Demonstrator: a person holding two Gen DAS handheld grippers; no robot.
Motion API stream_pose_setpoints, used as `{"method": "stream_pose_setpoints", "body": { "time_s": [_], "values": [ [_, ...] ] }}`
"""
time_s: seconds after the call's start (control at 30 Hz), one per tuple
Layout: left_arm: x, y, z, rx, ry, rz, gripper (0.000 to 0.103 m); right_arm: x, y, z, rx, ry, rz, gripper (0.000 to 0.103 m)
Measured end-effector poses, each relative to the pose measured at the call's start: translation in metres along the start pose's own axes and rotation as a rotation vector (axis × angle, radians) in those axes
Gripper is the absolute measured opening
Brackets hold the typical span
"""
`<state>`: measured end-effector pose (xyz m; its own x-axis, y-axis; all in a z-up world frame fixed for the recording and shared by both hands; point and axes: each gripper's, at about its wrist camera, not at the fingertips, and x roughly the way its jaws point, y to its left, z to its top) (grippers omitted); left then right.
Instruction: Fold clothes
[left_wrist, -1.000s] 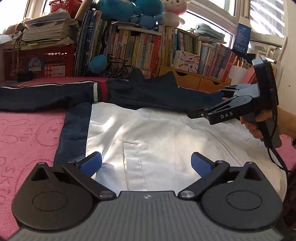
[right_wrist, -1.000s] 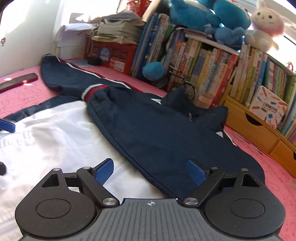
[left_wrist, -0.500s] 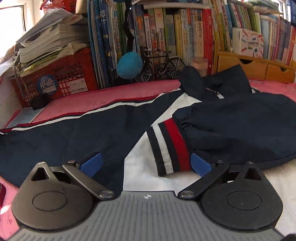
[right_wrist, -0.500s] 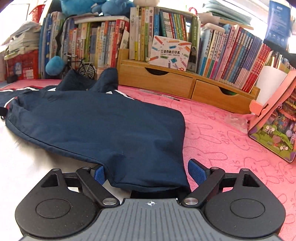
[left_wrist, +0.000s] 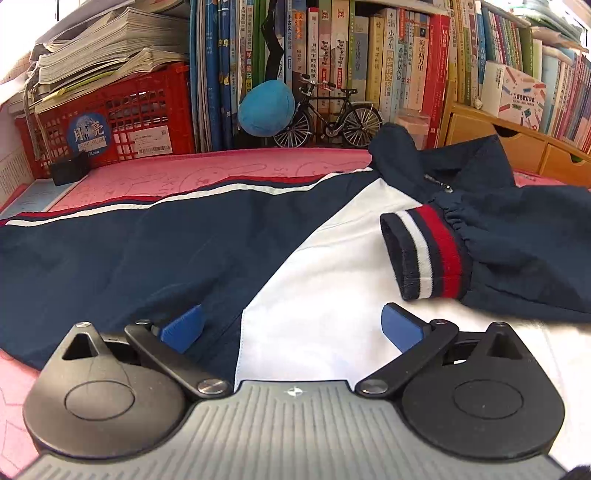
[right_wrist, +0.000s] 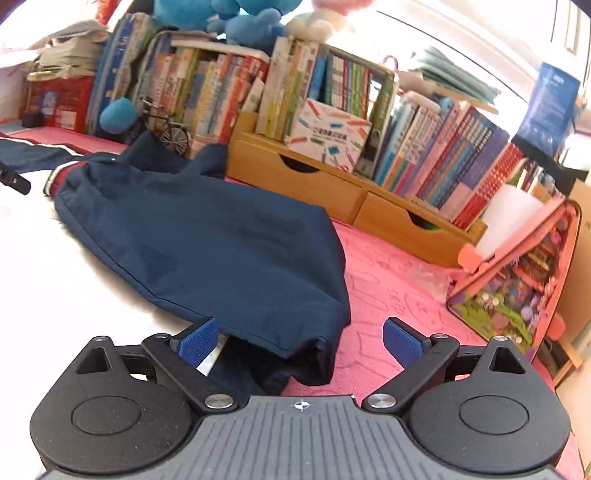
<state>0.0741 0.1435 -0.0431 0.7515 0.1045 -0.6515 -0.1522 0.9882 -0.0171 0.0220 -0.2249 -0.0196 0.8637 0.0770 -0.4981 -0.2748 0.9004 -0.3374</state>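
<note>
A navy and white jacket (left_wrist: 325, 280) lies flat on the pink mat. One navy sleeve (left_wrist: 110, 251) stretches out to the left. The other sleeve (left_wrist: 524, 251) is folded across the white body, its red, white and navy cuff (left_wrist: 424, 254) lying on the white. My left gripper (left_wrist: 291, 328) is open and empty, low over the seam between the left sleeve and the white panel. My right gripper (right_wrist: 299, 339) is open and empty, straddling the folded navy shoulder edge (right_wrist: 295, 354) of the jacket (right_wrist: 207, 251).
Along the back stand a red crate (left_wrist: 122, 122) with stacked papers, rows of books, a blue plush ball (left_wrist: 266, 107), a model bicycle (left_wrist: 328, 118) and wooden drawers (right_wrist: 332, 184). A pink toy case (right_wrist: 517, 280) stands at the right on the pink mat (right_wrist: 391, 273).
My left gripper has moved closer over the sleeve seam. My right gripper has tilted and shifted slightly along the folded shoulder edge. Both stay open.
</note>
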Motion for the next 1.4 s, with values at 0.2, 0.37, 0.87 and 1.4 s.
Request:
{"method": "stream_pose_setpoints", "body": {
  "time_s": [0.2,0.37,0.87,1.4],
  "values": [
    [0.005,-0.054,0.005,0.3,-0.043,0.03,0.103,0.011,0.024,0.016,-0.03,-0.011,0.051,0.098],
    [0.003,-0.044,0.013,0.015,0.063,-0.477,0.103,0.019,0.035,0.015,-0.019,-0.007,0.101,0.098],
    [0.049,-0.053,0.013,-0.076,0.015,0.006,0.066,0.036,0.02,-0.003,0.038,0.041,0.03,0.096],
    [0.035,-0.025,-0.008,-0.007,-0.02,0.038,0.096,0.049,-0.044,-0.02,0.202,0.14,0.036,0.096]
  ]
}}
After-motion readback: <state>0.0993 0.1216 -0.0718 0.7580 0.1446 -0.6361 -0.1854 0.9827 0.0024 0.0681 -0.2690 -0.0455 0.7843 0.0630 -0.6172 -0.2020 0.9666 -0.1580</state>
